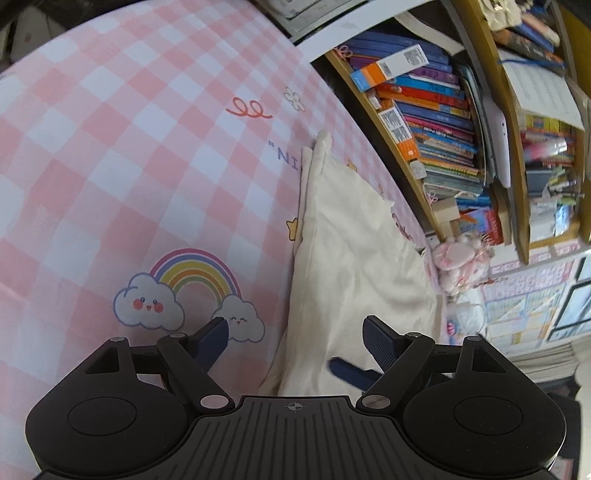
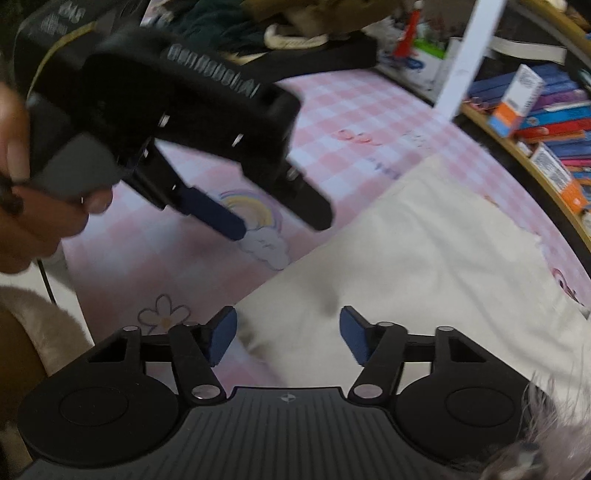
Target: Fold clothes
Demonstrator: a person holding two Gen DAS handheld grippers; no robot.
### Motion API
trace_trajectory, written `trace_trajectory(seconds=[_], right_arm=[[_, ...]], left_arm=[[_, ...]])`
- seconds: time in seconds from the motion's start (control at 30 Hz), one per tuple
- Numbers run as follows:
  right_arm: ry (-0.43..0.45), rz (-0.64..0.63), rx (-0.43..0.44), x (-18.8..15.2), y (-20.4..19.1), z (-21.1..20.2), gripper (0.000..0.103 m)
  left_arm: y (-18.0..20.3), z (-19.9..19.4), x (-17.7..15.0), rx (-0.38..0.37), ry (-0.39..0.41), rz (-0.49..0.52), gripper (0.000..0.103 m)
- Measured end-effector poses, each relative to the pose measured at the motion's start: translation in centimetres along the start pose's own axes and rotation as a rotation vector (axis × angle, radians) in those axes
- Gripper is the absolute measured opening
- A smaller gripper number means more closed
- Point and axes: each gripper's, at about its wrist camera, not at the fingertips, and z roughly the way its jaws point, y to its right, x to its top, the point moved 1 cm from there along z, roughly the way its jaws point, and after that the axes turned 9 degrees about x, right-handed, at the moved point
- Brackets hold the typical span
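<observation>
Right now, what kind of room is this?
Probably a child's bedroom. A pink checked sheet with rainbow and cloud prints covers what looks like a bed, a cream garment lies on it, and packed bookshelves and a plush toy sit alongside.

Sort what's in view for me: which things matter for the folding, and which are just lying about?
For the job:
- cream garment, lying on the pink checked sheet
- left claw, open, nothing in it
- right claw, open, over the garment's near edge

Just lying about:
- books on the shelf
- pink plush toy
- dark clothes piled at the far end
</observation>
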Motion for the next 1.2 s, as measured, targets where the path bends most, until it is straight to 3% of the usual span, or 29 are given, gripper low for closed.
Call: trace_trajectory(seconds=[0.1,0.23,0.37,0.4,0.43,0.47,0.5,0.53,0.83,0.9,0.97,1.03,1.1,1.2], right_arm=[[-0.022,-0.019,0.005,0.0,-0.3,0.6,0.046],[-0.027,-0.015,0.022,-0.1,-0.2,0.5,0.011],[-0.004,0.005,0.035,-0.2,0.3,-0.4,0.010],[-0.003,0.002,0.040,-0.2,0.3,-0.6,0.019],[-0.003,-0.012,0.034,-0.2,0.1,-0.7,0.042],[0.000,-0.029,0.031,-0.3,-0.2,-0.8,0.050],[0.015,-0.046,0.039,-0.2,-0.5,-1.1,0.050],[0.018,-0.055,0.057,-0.2,-0.7,-1.2,0.046],[-0.046,-0.079,0.112,0.0,-1.5,0.9,0.042],[-0.044,-0.069,0.104,0.0,-1.3,0.9,0.034],[-0.036,-0.057,0.077,0.0,-0.8,0.8,0.010],[-0.015,-0.039,0.066,0.0,-0.3,0.2,0.008],[0.031,-0.020,0.064,0.2,0.1,-1.2,0.007],[0.110,0.069,0.078,0.7,1.7,-4.0,0.007]], left_arm=[[-0.3,0.1,0.0,-0.019,-0.014,-0.027,0.082],[-0.4,0.3,-0.2,-0.035,-0.029,-0.033,0.082],[-0.3,0.7,-0.2,-0.052,-0.047,-0.047,0.082],[-0.2,0.8,-0.2,-0.050,-0.047,-0.046,0.082],[-0.2,0.8,-0.2,-0.050,-0.043,-0.046,0.082],[-0.2,0.8,-0.2,-0.049,-0.040,-0.046,0.082],[-0.2,0.8,-0.2,-0.049,-0.037,-0.048,0.082],[-0.2,0.7,-0.2,-0.049,-0.035,-0.050,0.082],[-0.9,0.7,-0.6,-0.047,-0.035,-0.050,0.082],[-0.9,0.7,-0.6,-0.050,-0.042,-0.048,0.082],[-0.8,0.9,-0.5,-0.053,-0.052,-0.046,0.082],[-0.6,1.0,-0.5,-0.059,-0.064,-0.046,0.082],[-0.3,1.3,-0.4,-0.086,-0.079,-0.058,0.083],[-0.3,2.3,-0.3,-0.201,-0.132,-0.125,0.086]])
